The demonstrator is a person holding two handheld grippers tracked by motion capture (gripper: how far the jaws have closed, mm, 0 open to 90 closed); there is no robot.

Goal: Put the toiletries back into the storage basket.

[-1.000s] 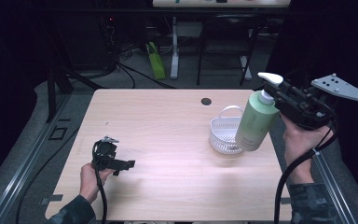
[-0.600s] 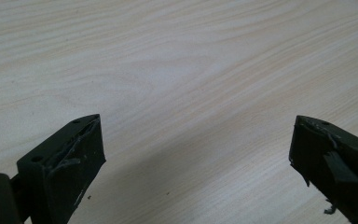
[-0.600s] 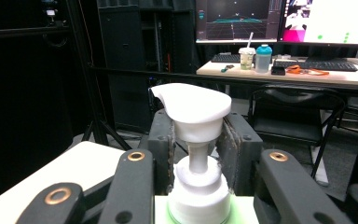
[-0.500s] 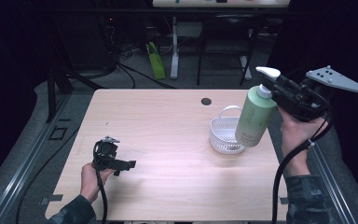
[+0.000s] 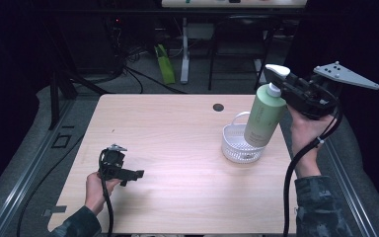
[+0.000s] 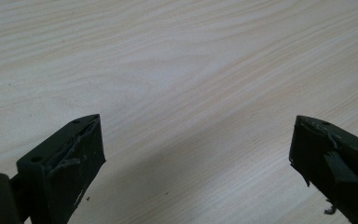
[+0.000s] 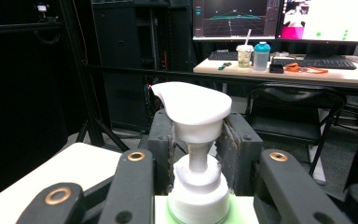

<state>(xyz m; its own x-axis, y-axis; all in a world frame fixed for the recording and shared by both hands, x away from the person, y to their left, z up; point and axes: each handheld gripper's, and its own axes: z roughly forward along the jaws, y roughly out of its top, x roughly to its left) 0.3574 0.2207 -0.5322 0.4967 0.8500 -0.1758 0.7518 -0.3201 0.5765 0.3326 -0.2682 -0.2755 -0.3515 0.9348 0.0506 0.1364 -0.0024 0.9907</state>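
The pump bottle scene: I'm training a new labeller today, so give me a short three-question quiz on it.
1. True or false: the right gripper is shut on the green pump bottle.
2. What stands under the bottle? A) white basket B) metal bowl C) cardboard box
3. What is between the left gripper's jaws?

Key: 1 true, clamped at the white pump neck. 2 A, the white basket. 3 Nothing; they stand open over the bare wooden table.

High overview; 2 close tongs-mounted views.
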